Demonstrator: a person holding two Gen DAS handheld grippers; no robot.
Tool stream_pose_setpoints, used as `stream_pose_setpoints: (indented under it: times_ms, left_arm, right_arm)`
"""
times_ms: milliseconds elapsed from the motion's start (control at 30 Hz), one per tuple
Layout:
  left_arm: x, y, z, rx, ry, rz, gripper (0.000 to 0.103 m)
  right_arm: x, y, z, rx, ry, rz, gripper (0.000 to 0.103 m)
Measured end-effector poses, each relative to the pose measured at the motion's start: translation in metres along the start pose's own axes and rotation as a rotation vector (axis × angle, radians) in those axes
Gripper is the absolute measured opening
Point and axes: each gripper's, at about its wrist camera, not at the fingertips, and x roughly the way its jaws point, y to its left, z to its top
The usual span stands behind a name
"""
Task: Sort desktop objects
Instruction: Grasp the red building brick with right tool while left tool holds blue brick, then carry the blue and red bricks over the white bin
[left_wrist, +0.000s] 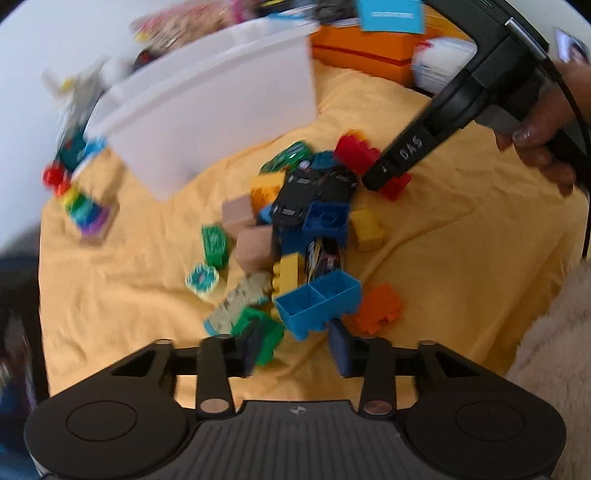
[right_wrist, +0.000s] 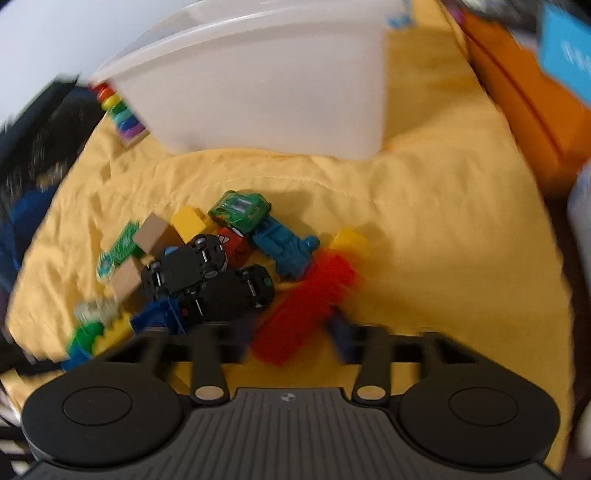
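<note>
Red brick (right_wrist: 306, 302) is sitting between the right gripper (right_wrist: 291, 332) fingers, seemingly pinched, at the edge of the toy pile on the yellow cloth (right_wrist: 424, 221), while the left gripper (left_wrist: 295, 350) is hovering spread, so lifting it straight toward the white bin (right_wrist: 258, 85) looks wisest.

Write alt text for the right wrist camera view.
A long red plastic building brick lies between the right gripper jaws, beside two overturned black toy cars in a toy pile on a yellow cloth; a white plastic bin stands behind.
</note>
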Motion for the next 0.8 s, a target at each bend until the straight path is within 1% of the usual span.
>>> stream_pose_setpoints:
  times_ms: [33,100,200,300,367,400,433,467,500,533,633,700,733,767,800]
  left_arm:
    - [0.000,-0.002,0.002,0.043,-0.009,0.007,0.052]
    - [-0.001,-0.006,0.004,0.142,-0.021,0.009,0.053]
    - [0.003,-0.008,0.008,0.269,-0.018,-0.035,0.057]
    - [0.011,-0.011,0.012,0.337,0.013,-0.095,0.057]
    - [0.016,-0.014,0.013,0.356,0.032,-0.133,0.056]
    - [0.018,-0.015,0.013,0.358,0.044,-0.153,0.054]
    - [0.019,-0.015,0.013,0.352,0.045,-0.164,0.053]
    - [0.018,-0.016,0.012,0.343,0.038,-0.162,0.048]
    - [0.017,-0.015,0.011,0.327,0.030,-0.166,0.038]
    - [0.016,-0.012,0.011,0.302,0.027,-0.175,0.035]
    - [0.013,0.003,0.009,0.144,0.036,-0.210,0.033]
    - [0.012,0.012,0.004,0.050,0.044,-0.224,0.033]
    - [0.012,0.016,0.001,0.004,0.051,-0.225,0.033]
    - [0.012,0.020,0.000,-0.036,0.051,-0.230,0.033]
    - [0.008,0.026,-0.001,-0.086,0.044,-0.241,0.033]
  right_arm:
    - [-0.003,0.004,-0.001,-0.044,-0.006,-0.012,0.026]
    - [-0.009,0.011,-0.009,-0.132,-0.014,-0.041,0.025]
    - [-0.017,0.016,-0.021,-0.186,0.005,-0.048,0.025]
    - [-0.024,0.019,-0.032,-0.218,0.033,-0.048,0.025]
    - [-0.027,0.022,-0.037,-0.245,0.039,-0.062,0.025]
    - [-0.029,0.023,-0.040,-0.256,0.043,-0.071,0.025]
    - [-0.030,0.023,-0.041,-0.259,0.045,-0.074,0.025]
    - [-0.032,0.023,-0.043,-0.255,0.044,-0.072,0.025]
    - [-0.033,0.022,-0.044,-0.250,0.044,-0.068,0.025]
    - [-0.033,0.022,-0.045,-0.244,0.046,-0.067,0.026]
    - [-0.033,0.022,-0.048,-0.231,0.028,-0.078,0.032]
    - [-0.033,0.025,-0.048,-0.237,-0.006,-0.080,0.035]
    - [-0.032,0.025,-0.049,-0.243,-0.023,-0.085,0.035]
    - [-0.028,0.026,-0.049,-0.251,-0.019,-0.101,0.035]
    - [-0.025,0.026,-0.050,-0.262,0.002,-0.111,0.031]
